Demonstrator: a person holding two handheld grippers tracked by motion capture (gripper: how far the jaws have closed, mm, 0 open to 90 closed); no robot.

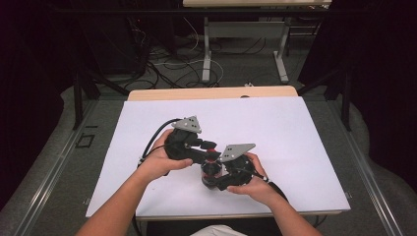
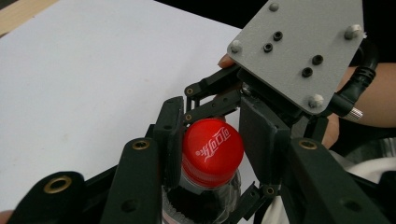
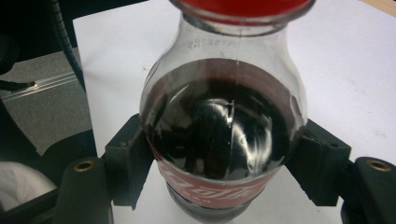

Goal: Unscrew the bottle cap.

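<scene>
On the white surface [image 1: 295, 147], near its front edge, we steady the cola bottle [image 3: 224, 140] with the right hand-held gripper [image 1: 216, 179] clamped on its body, so the left hand-held gripper [image 2: 212, 149], clamped on the red cap [image 2: 212, 144], can twist it.

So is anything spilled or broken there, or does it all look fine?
Nothing stands out. The bottle is whole, its red cap on, no spill on the white table. Right gripper grips the body, left gripper the cap.

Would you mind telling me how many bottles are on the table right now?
1: a cola bottle with a red cap, near the table's front edge, gripped by the right gripper; left gripper clamps its cap.
</scene>
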